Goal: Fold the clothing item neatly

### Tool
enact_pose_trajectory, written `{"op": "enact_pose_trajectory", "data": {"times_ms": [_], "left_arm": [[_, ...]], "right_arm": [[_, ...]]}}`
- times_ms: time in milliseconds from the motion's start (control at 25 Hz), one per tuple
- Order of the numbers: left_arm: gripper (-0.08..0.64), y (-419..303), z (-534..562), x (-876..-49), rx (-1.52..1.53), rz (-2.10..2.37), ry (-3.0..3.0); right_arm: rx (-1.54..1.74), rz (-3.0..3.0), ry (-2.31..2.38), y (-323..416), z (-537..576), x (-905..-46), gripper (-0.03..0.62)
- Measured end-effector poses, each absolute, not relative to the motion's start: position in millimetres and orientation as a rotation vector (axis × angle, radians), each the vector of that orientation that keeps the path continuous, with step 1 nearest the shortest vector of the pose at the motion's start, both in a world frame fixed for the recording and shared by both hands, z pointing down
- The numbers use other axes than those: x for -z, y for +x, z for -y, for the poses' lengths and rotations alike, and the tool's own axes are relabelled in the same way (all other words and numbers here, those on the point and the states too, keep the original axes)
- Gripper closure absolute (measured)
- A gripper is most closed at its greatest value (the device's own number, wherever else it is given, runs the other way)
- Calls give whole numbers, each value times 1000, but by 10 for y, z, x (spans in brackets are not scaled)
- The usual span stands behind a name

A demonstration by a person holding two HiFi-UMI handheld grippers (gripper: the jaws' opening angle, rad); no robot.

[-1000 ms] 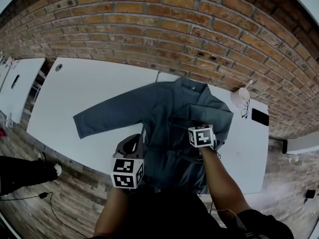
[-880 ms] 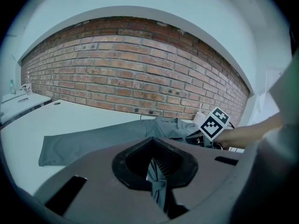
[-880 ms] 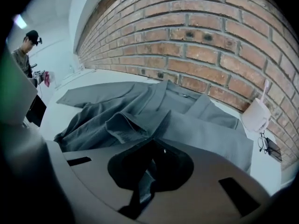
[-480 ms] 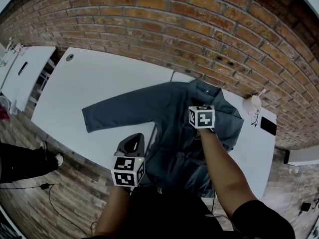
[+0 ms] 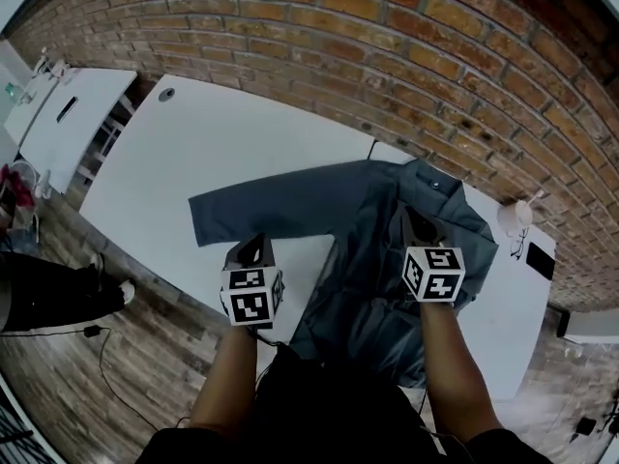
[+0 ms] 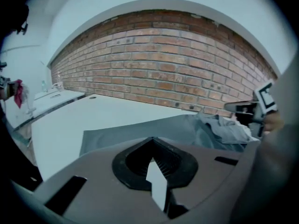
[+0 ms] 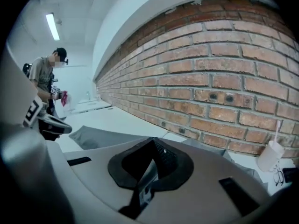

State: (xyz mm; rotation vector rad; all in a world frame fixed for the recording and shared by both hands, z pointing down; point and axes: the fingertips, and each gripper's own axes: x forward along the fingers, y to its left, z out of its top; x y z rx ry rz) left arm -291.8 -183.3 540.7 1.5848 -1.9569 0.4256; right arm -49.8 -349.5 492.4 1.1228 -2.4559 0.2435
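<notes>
Your shirt [image 5: 358,249] lies on the white tabletop [image 5: 184,143], in the middle and a bit to the right of the head view. One long sleeve [image 5: 261,216] is stretched flat toward the left. The right side of the shirt looks bunched up and already turned in.

Your left tool [image 5: 251,249] is in the lower left part, just below that sleeve, near the tabletop's front edge. Its jaws are pressed together and I see no cloth in them. Your right tool [image 5: 422,228] is over the body of the shirt, right of the middle. Its jaws are pressed together too, and its own view shows only the wall and the tabletop past them, so it looks empty.

I think you are between folds. The flat sleeve seems to be the next part to do. For that, spread the left tool's jaws, go to the sleeve's far left end, pinch the cloth there, and bring it across onto the shirt's body. Lay it down smooth so no bumps stay.
</notes>
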Motion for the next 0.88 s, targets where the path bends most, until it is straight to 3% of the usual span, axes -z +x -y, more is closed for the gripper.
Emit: {"op": "enact_pose_trajectory", "data": {"times_ms": [240, 320, 560, 800, 880], "left_arm": [[560, -4020, 1324, -5764, -469, 2156, 1175], [462, -4205, 1193, -5908, -447, 2130, 1123], [379, -4495, 992, -6246, -504, 2063, 1015], [401, -4505, 967, -6462, -433, 1937, 1002], [443, -4533, 955, -6473, -441, 1896, 1002]], "right_arm": [[-272, 2505, 1076, -643, 2945, -4787, 594], [-281, 2487, 1063, -663, 2863, -4818, 593], [-310, 2479, 1051, -737, 2771, -4800, 593], [-311, 2460, 1058, -710, 2731, -4834, 592], [-324, 2450, 1084, -640, 2745, -4842, 592]]}}
